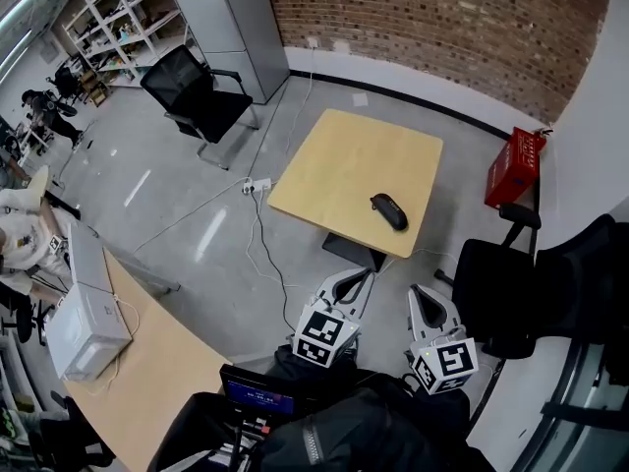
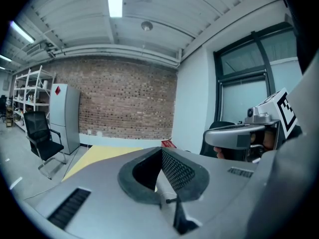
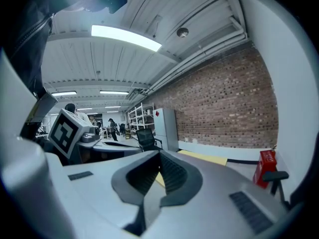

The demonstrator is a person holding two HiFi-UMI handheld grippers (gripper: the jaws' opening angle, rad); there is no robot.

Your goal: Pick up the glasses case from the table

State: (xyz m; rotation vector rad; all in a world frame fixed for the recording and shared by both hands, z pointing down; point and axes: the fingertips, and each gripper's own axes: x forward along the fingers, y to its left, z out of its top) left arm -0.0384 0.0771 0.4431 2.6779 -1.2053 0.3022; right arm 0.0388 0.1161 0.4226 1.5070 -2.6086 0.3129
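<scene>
The black glasses case [image 1: 388,211] lies on the near right part of the square light-wood table [image 1: 334,155], with nothing touching it. Both grippers are held short of the table's near edge, pointing towards it. My left gripper [image 1: 365,276] is below and left of the case; in its own view its jaws [image 2: 161,151] meet at the tip with nothing between them. My right gripper [image 1: 420,292] is below and slightly right of the case, and its jaws [image 3: 159,154] are shut and empty. The case is hidden in both gripper views; only strips of the table [image 2: 107,153] [image 3: 205,158] show.
A red crate [image 1: 514,165] stands on the floor right of the table. Black chairs [image 1: 511,293] crowd the right side beside my right gripper. Another black office chair [image 1: 201,94] and a grey cabinet [image 1: 231,18] stand at the back left. Cables [image 1: 260,226] trail on the floor. A curved desk [image 1: 147,362] lies at the near left.
</scene>
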